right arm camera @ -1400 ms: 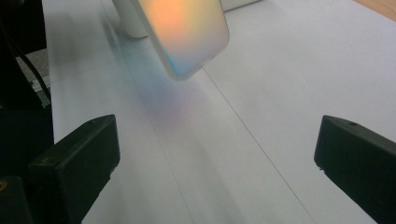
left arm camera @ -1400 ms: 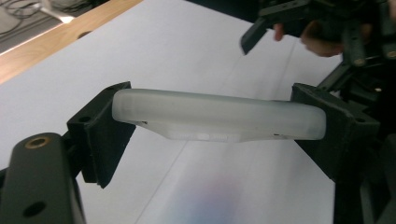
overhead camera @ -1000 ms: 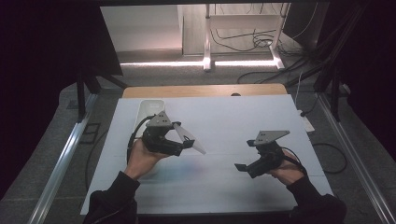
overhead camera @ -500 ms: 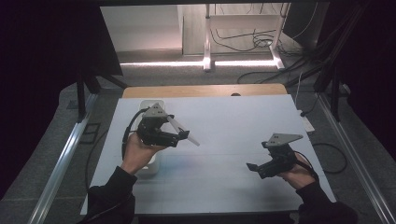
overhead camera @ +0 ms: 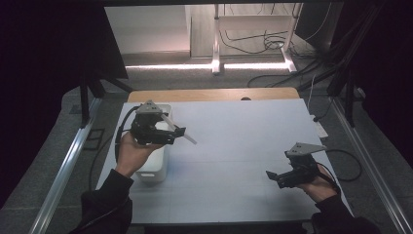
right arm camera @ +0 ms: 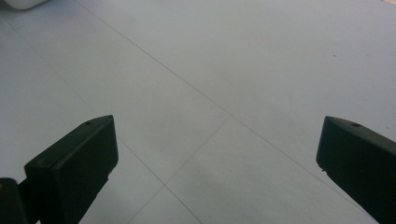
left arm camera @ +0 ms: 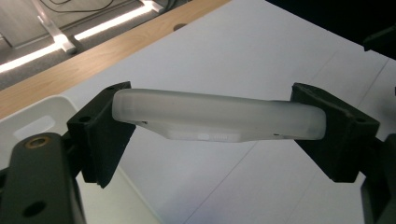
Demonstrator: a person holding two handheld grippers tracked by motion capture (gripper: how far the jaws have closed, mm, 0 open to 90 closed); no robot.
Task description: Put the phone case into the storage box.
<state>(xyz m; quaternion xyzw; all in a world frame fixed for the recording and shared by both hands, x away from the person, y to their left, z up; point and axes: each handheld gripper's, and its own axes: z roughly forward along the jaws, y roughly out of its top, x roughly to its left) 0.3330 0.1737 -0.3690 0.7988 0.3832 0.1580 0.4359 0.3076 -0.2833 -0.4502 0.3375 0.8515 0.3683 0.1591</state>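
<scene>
Matte white table (overhead camera: 234,146); gripper (left arm camera: 219,122) clamps translucent curved bar (left arm camera: 219,119).

The left tongs (overhead camera: 179,132) are clamped tight, raised; the right tongs (overhead camera: 271,175) gape wide, seemingly low.

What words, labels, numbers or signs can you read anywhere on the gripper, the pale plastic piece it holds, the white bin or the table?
None can be read.
The translucent plastic piece clamped in the left gripper: a faint mark on its underside, too blurred to read.
The white bin: no lettering visible.
The white table: only thin seam lines, no text.
The right gripper, jaws open: plain black, no markings.
</scene>
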